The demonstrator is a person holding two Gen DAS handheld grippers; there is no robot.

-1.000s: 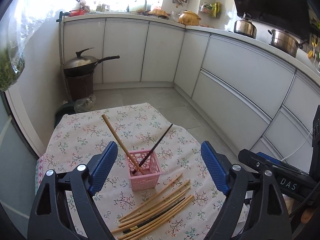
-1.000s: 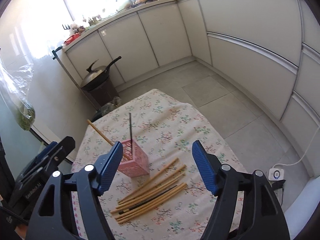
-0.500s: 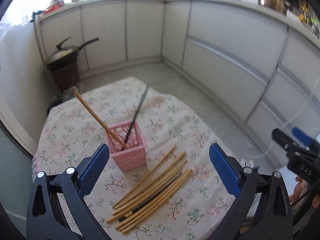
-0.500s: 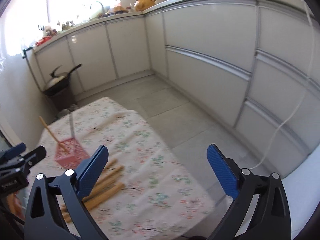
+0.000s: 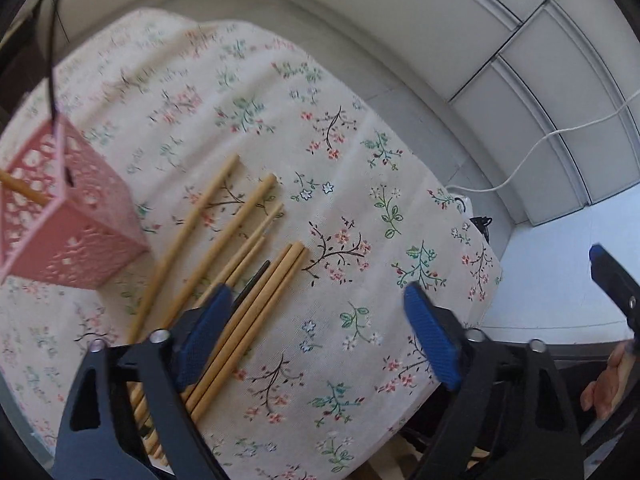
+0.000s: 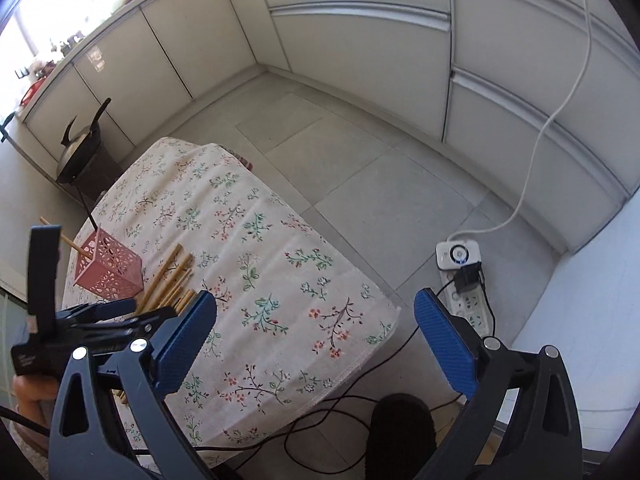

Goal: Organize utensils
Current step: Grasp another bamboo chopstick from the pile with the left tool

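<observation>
Several bamboo chopsticks [image 5: 224,256] and one black one [image 5: 252,282] lie in a loose bundle on the floral tablecloth [image 5: 360,208]. A pink lattice holder [image 5: 60,216] stands at their left with one bamboo and one black chopstick in it. My left gripper [image 5: 316,332] is open, low over the near ends of the bundle, its left finger [image 5: 204,332] above them. My right gripper [image 6: 316,340] is open and empty, over the table's near right corner. The holder [image 6: 108,268] and bundle [image 6: 168,280] show at the left of the right wrist view.
The table [image 6: 240,240] stands on a grey tiled floor [image 6: 360,168] with white cabinets around. A wok on a bin [image 6: 80,156] stands beyond the far corner. A power strip [image 6: 464,276] with cables lies on the floor at the right.
My left gripper has dropped and moved in close over the chopstick bundle. My right gripper has swung and now looks down at the table's right corner.
</observation>
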